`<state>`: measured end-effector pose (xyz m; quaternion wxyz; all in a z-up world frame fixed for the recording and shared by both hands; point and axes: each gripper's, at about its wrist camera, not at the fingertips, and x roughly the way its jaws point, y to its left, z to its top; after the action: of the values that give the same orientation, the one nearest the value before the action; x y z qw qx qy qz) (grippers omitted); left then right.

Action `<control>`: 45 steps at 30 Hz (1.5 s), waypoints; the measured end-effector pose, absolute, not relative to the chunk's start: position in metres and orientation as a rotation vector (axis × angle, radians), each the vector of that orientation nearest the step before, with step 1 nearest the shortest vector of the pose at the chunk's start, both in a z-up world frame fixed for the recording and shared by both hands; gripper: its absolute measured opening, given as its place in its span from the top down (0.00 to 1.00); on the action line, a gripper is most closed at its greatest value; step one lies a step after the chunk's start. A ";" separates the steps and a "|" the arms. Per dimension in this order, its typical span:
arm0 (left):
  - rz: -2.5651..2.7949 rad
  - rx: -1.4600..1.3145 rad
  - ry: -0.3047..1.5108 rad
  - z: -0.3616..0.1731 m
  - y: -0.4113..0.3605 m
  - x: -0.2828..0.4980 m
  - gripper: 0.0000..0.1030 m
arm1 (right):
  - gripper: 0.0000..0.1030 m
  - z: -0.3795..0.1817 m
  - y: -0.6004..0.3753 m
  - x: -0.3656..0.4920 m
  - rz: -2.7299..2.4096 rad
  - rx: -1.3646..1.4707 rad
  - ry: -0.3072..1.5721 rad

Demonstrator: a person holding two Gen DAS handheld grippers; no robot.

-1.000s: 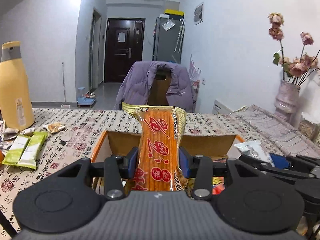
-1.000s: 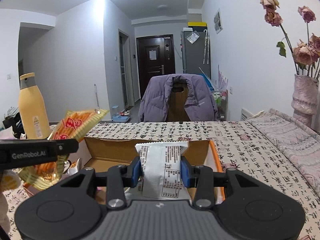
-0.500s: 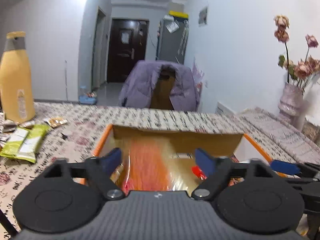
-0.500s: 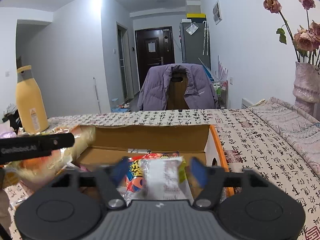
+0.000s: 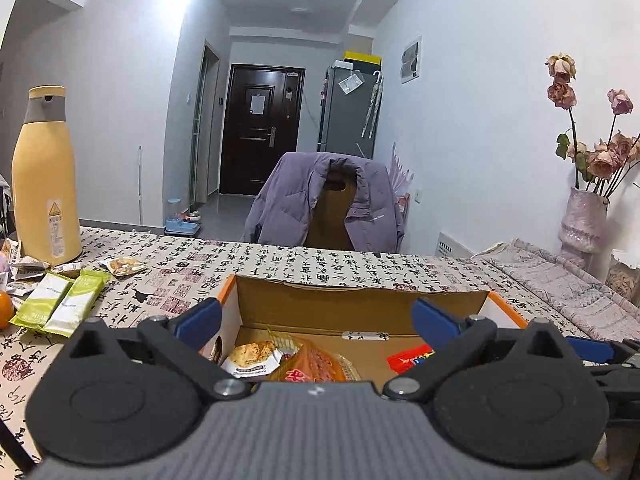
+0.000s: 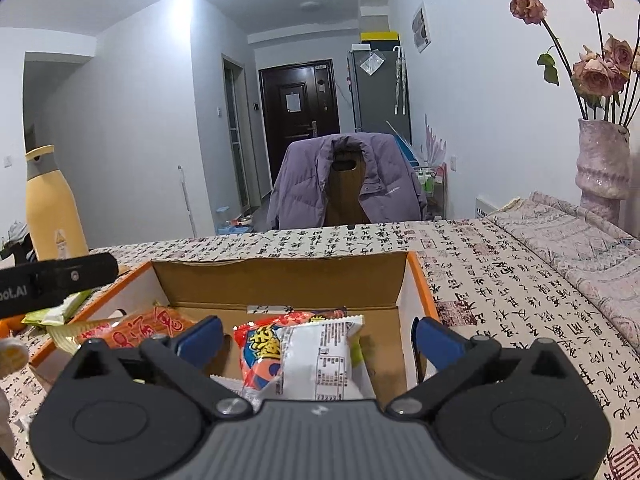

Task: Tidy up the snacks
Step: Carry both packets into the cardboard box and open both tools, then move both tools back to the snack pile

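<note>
Both of my grippers hang over the cardboard box. Left gripper: jaws opening, spread wide, pads clear of everything. The orange snack pack lies in the box below them, beside a biscuit pack. Right gripper: jaws opening, equally wide, gripping nothing. The white snack pack rests in the box against a red packet. Two green bars lie on the tablecloth, outside the box.

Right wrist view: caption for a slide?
Opening right hand-held gripper above white packet lying in cardboard box.
</note>
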<state>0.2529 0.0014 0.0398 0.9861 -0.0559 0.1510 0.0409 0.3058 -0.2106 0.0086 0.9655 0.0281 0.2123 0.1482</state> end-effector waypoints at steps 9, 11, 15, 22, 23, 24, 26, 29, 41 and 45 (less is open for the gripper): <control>0.077 -0.146 0.305 0.059 0.002 0.245 0.00 | 0.00 0.023 -0.212 0.297 0.288 0.048 0.413; 0.074 -0.146 0.300 0.064 0.002 0.239 0.00 | 0.00 0.028 -0.213 0.291 0.288 0.047 0.407; 0.074 -0.127 0.300 0.067 0.003 0.222 0.00 | 0.00 0.036 -0.215 0.276 0.280 0.045 0.404; 0.082 -0.119 0.330 0.055 0.009 0.187 0.00 | 0.00 0.034 -0.221 0.244 0.277 0.043 0.423; 0.085 -0.116 0.336 0.052 0.010 0.182 0.00 | 0.00 0.033 -0.222 0.240 0.278 0.041 0.425; 0.086 -0.117 0.341 0.050 0.012 0.177 0.00 | 0.00 0.032 -0.222 0.234 0.279 0.039 0.428; 0.088 -0.120 0.356 0.044 0.016 0.166 0.00 | 0.00 0.031 -0.223 0.224 0.281 0.035 0.433; 0.097 -0.127 0.365 0.036 0.021 0.152 0.00 | 0.00 0.027 -0.224 0.210 0.284 0.033 0.444; 0.110 -0.142 0.432 0.006 0.043 0.112 0.00 | 0.00 0.001 -0.227 0.166 0.264 -0.014 0.526; 0.109 -0.139 0.456 -0.006 0.048 0.104 0.00 | 0.00 -0.013 -0.227 0.161 0.265 -0.029 0.575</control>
<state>0.1039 0.0478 -0.0063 0.9703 -0.0686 0.2257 0.0538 0.1608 -0.2269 -0.0131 0.9502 -0.0142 0.2828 0.1305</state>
